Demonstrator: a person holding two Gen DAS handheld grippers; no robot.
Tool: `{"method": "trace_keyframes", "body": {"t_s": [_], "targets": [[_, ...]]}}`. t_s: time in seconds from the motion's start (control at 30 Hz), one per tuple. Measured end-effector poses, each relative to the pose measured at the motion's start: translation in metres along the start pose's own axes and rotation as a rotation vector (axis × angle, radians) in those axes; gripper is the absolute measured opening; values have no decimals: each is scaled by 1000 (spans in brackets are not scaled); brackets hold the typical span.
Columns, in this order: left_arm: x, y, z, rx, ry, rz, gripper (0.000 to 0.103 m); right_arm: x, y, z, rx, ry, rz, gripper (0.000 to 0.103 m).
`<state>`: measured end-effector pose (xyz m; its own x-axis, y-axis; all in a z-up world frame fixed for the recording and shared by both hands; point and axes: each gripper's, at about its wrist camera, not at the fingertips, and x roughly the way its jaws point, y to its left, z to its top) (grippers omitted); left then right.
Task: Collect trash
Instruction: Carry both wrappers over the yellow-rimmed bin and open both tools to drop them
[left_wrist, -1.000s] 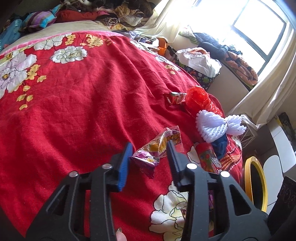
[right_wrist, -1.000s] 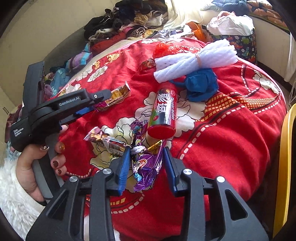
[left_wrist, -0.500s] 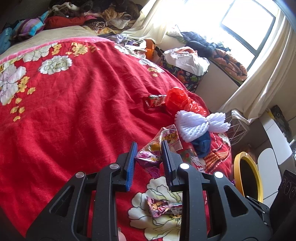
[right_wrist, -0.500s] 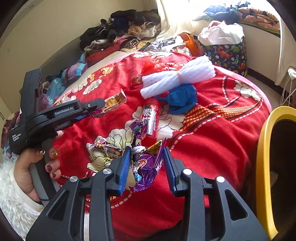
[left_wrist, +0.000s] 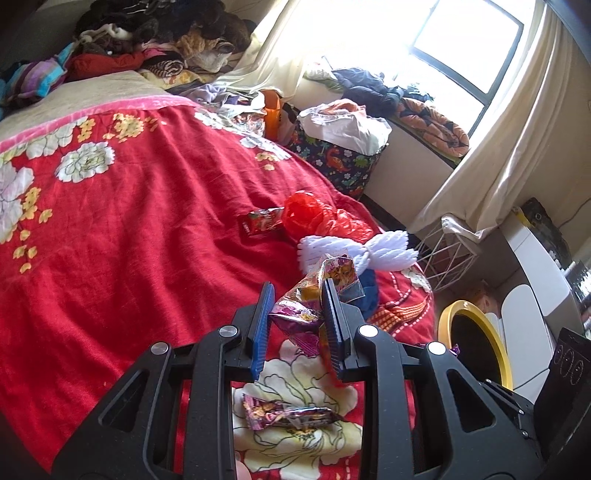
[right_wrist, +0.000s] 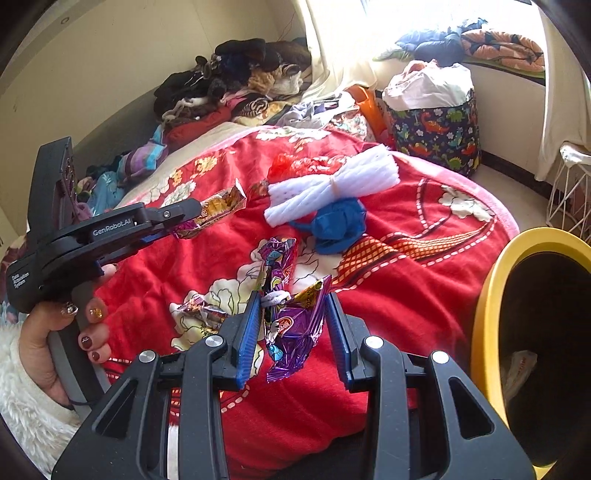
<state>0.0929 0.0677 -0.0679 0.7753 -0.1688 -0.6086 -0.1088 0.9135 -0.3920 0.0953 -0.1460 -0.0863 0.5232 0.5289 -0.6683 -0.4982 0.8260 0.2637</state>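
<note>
Over bed (right_wrist: 406, 288), right tongs (right_wrist: 291, 325) clamp wrapper (right_wrist: 291, 325).

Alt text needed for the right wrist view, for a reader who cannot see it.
The right gripper is shut on a crumpled purple wrapper above a red floral blanket, with a yellow-rimmed bin at right. At left, the left gripper holds an orange snack wrapper; white foam netting lies beyond.

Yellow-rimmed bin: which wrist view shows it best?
The right wrist view: the yellow-rimmed bin fills the right edge, and its dark inside with a pale wrapper is visible. The left wrist view shows only its small rim ring beyond the bed, inside dark.
</note>
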Motion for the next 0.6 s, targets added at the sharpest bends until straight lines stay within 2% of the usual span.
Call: {"method": "trace_keyframes", "body": {"t_s": [0.6], "targets": [[-13, -50, 4, 101, -28, -72, 20, -40, -30, 12, 63, -111, -58, 34]]}}
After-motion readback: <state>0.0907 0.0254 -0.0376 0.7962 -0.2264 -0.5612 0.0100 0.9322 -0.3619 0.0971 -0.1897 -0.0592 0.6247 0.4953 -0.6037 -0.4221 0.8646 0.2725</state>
